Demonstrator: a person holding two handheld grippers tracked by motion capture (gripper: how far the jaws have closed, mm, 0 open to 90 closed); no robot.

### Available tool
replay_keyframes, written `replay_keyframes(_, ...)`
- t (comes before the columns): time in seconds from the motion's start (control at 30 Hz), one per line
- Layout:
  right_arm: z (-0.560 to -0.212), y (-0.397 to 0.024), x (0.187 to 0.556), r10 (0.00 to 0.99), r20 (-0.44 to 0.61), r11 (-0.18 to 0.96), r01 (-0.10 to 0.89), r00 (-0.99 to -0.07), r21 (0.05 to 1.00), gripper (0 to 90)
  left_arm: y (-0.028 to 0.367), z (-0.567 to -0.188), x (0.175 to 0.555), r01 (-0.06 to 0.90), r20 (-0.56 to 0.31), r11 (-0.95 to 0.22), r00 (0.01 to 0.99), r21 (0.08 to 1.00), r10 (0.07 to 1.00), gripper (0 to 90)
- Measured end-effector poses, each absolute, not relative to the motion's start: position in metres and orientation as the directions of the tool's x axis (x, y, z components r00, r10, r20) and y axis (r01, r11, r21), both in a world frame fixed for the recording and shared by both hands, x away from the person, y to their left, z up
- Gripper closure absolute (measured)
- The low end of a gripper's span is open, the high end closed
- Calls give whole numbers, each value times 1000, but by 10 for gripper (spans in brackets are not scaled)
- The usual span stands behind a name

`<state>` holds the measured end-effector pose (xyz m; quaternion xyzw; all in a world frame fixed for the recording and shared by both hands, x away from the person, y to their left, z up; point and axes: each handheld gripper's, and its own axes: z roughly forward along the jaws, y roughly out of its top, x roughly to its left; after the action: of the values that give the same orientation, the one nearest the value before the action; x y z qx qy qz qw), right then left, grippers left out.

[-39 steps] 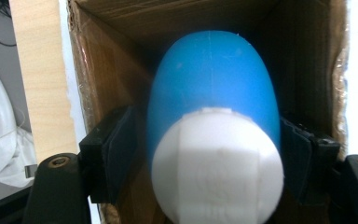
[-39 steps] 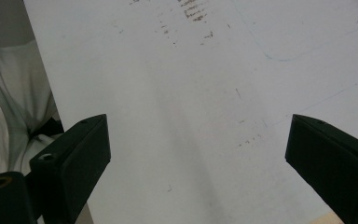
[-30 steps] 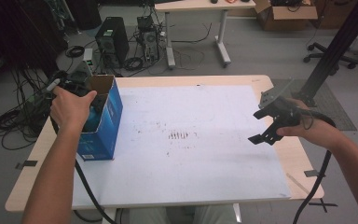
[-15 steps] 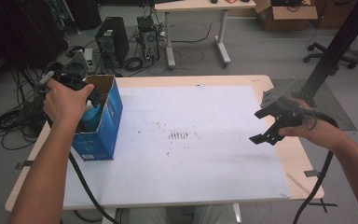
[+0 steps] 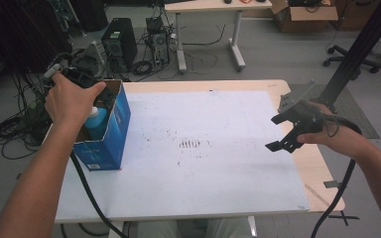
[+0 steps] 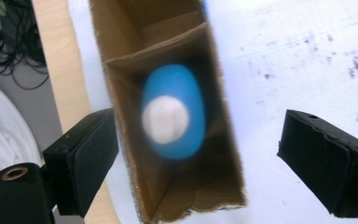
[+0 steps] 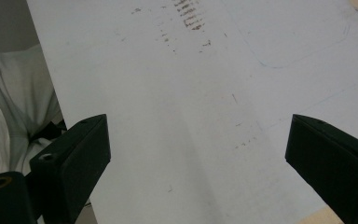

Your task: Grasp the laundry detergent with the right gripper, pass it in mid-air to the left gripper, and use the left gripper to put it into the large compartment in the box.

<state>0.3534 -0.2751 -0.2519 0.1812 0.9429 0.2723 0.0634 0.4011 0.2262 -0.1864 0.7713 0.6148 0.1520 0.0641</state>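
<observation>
A blue bottle (image 6: 172,112) with a white cap stands upright inside an open blue cardboard box (image 5: 106,144) at the table's left edge. The bottle (image 5: 97,119) shows just below my left hand. My left gripper (image 6: 198,158) hangs above the box (image 6: 121,88), open. Its jaws have just been opening and stand wide to either side of the bottle without touching it. My right gripper (image 5: 278,133) hovers open over the right side of the white board (image 5: 203,163). Nothing lies between the jaws of the right gripper (image 7: 196,158).
The white board covers most of the wooden table (image 5: 322,173) and has dark smudges (image 5: 191,144) near its middle. Behind the table are computer towers (image 5: 114,37), tangled cables (image 5: 15,129) and a second table (image 5: 208,7). A black post (image 5: 354,54) rises at the right.
My left hand has lifted up and back from the box, and the bottle stays standing in it. The right hand has kept still.
</observation>
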Motion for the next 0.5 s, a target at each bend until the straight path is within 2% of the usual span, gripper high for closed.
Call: replay_keyframes(0.5, -248, -282, 354, 406, -18, 773, 333, -913, 539, 57, 199, -167, 398, 895, 135, -333, 306, 297, 943, 82)
